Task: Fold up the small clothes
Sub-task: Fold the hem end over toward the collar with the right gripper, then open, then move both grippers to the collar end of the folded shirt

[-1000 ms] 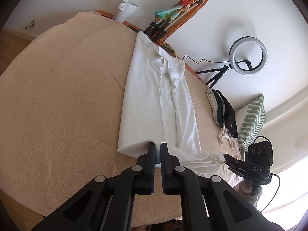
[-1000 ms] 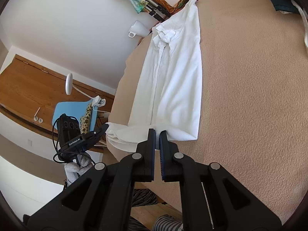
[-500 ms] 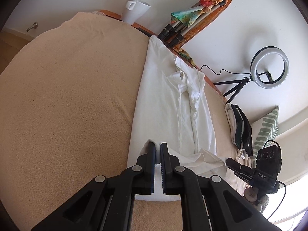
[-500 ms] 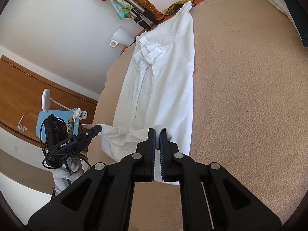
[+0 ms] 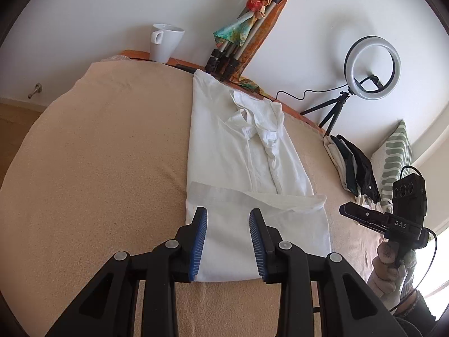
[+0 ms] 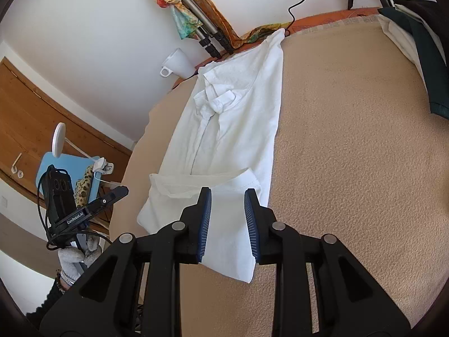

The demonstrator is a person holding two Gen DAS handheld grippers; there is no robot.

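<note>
Releasing the hem is the step in hand: the left gripper (image 5: 228, 241) and right gripper (image 6: 224, 219) both hover over the turned-up bottom flap, jaws opening with only loose cloth seen below the gap, nothing pinched. The white shirt (image 5: 238, 146) lies lengthwise on the beige blanket (image 5: 98, 168), collar far. Next, I judge, comes regripping the new near fold to carry it toward the collar.
</note>
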